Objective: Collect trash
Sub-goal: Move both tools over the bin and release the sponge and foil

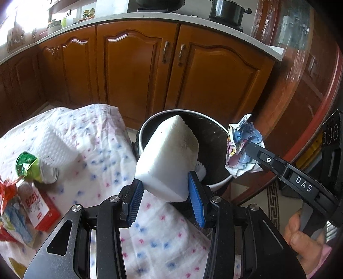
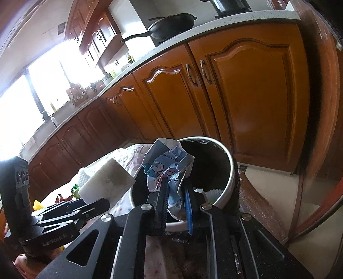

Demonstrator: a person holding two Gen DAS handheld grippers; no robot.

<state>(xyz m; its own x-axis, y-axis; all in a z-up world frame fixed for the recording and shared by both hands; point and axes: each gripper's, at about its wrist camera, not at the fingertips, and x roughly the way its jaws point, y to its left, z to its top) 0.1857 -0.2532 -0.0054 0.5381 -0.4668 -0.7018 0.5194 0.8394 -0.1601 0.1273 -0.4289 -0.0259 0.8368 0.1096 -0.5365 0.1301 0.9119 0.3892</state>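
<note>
Fingers (image 1: 196, 188) gripping sponge (image 1: 169, 158), floral tablecloth (image 1: 103, 137), kitchen

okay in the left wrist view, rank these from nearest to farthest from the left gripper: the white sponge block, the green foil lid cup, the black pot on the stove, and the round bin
1. White sponge block: clamped between the left gripper fingers.
2. Round bin: just beyond the block, ahead and right.
3. Green foil lid cup: lying on the cloth, far left.
4. Black pot: up on the stove, at the back.
</note>
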